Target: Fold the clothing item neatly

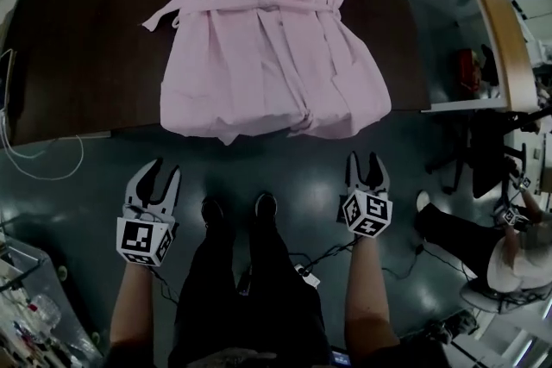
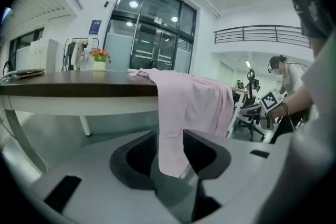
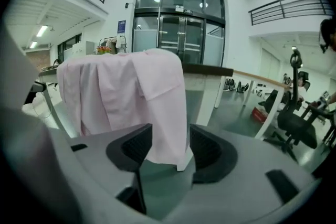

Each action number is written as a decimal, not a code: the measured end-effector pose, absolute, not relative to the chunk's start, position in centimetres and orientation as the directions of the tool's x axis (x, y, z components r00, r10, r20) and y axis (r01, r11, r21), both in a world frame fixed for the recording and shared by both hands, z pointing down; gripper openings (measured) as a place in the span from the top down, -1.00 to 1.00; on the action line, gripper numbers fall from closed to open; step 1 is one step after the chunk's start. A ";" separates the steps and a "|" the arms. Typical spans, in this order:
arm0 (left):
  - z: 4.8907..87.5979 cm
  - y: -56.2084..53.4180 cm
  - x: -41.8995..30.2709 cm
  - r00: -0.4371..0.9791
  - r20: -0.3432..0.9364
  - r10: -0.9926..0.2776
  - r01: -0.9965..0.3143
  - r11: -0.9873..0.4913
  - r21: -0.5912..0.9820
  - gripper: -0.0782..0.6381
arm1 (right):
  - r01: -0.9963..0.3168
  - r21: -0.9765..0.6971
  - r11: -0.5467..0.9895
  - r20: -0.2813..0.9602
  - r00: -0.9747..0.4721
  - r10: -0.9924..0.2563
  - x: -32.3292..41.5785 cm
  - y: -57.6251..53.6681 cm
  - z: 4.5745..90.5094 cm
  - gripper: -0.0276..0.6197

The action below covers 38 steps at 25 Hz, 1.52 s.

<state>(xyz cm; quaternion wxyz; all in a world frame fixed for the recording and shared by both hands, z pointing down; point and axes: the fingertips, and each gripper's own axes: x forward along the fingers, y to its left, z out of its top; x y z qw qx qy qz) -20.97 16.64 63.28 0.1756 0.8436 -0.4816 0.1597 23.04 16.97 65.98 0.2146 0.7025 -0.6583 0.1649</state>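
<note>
Robe: A pink robe (image 1: 267, 56) lies spread on the dark table (image 1: 78, 39) ahead of you, its belt tied across the waist. Its lower end drapes over the table's near edge.
Left gripper: Your left gripper (image 1: 164, 171) hangs over the floor, short of the table edge and apart from the robe's left corner. Its jaws are spread and pinch nothing. In the left gripper view the hanging cloth shows beyond the gap, untouched.
Right gripper: Your right gripper (image 1: 363, 161) sits below the robe's right corner, also clear of the cloth, with its jaws spread wide and empty.
Table edges: Bare tabletop lies on both sides of the robe, wider on your left. A white cable (image 1: 34, 164) loops off the left corner.
Open room: The teal floor (image 1: 302, 172) between your grippers holds your feet. A lighter side desk (image 1: 496, 21) stands just right of the table, and a person (image 1: 448, 224) sits near it.
</note>
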 end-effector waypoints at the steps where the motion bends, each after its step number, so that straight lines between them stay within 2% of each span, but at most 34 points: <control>1: 64.4 16.0 -20.6 0.483 0.435 -0.760 -0.869 -0.476 0.135 0.33 | -0.997 0.080 -0.018 0.517 0.057 -0.854 23.6 16.2 67.2 0.29; 2: 65.6 15.3 -20.1 0.482 0.436 -0.760 -0.869 -0.479 0.125 0.26 | -0.997 0.078 0.005 0.518 0.036 -0.855 24.1 15.4 68.3 0.22; 5: 69.4 13.3 -18.8 0.477 0.460 -0.749 -0.857 -0.513 0.055 0.15 | -0.993 0.065 0.101 0.533 -0.051 -0.844 24.5 14.3 71.8 0.21; 9: 72.7 10.5 -16.8 0.466 0.412 -0.783 -0.858 -0.514 -0.005 0.03 | -0.964 0.093 0.248 0.552 -0.158 -0.819 25.1 11.3 75.2 0.08; 14: 74.4 8.8 -13.5 0.477 0.388 -0.789 -0.839 -0.540 -0.067 0.03 | -0.927 0.086 0.366 0.542 -0.264 -0.798 25.0 8.0 77.0 0.07; 18: 74.5 7.7 -12.6 0.466 0.396 -0.791 -0.848 -0.528 -0.056 0.07 | -0.927 -0.003 0.376 0.536 -0.319 -0.782 23.5 7.4 77.5 0.08; 19: 74.5 7.8 -12.7 0.457 0.405 -0.792 -0.852 -0.520 -0.058 0.26 | -0.928 -0.013 0.372 0.537 -0.320 -0.780 23.2 7.7 77.5 0.15; 20: 74.3 8.1 -12.7 0.453 0.415 -0.789 -0.853 -0.518 -0.055 0.58 | -0.929 -0.007 0.370 0.542 -0.314 -0.779 22.9 8.1 77.4 0.35; 21: 74.1 8.6 -12.5 0.459 0.426 -0.780 -0.849 -0.526 -0.049 0.67 | -0.928 0.008 0.372 0.549 -0.307 -0.778 22.6 8.6 77.2 0.66; 22: 73.9 9.2 -12.2 0.472 0.439 -0.764 -0.839 -0.543 -0.043 0.67 | -0.925 0.020 0.380 0.557 -0.305 -0.772 22.2 9.2 76.9 0.92; 28: 70.9 16.0 -11.1 0.544 0.512 -0.665 -0.785 -0.619 0.030 0.68 | -0.876 -0.004 0.482 0.599 -0.388 -0.701 19.2 15.2 73.0 0.92; 32: 64.3 21.3 -11.4 0.573 0.488 -0.658 -0.789 -0.604 0.112 0.68 | -0.855 -0.014 0.519 0.598 -0.423 -0.681 18.5 20.4 66.6 0.92; 35: 57.7 23.5 -12.6 0.549 0.472 -0.689 -0.818 -0.559 0.136 0.68 | -0.847 -0.022 0.531 0.556 -0.452 -0.698 18.6 22.0 60.2 0.92; 38: 51.0 22.1 -13.2 0.552 0.406 -0.728 -0.817 -0.570 0.088 0.68 | -0.812 0.028 0.583 0.466 -0.506 -0.726 18.3 19.7 53.3 0.92</control>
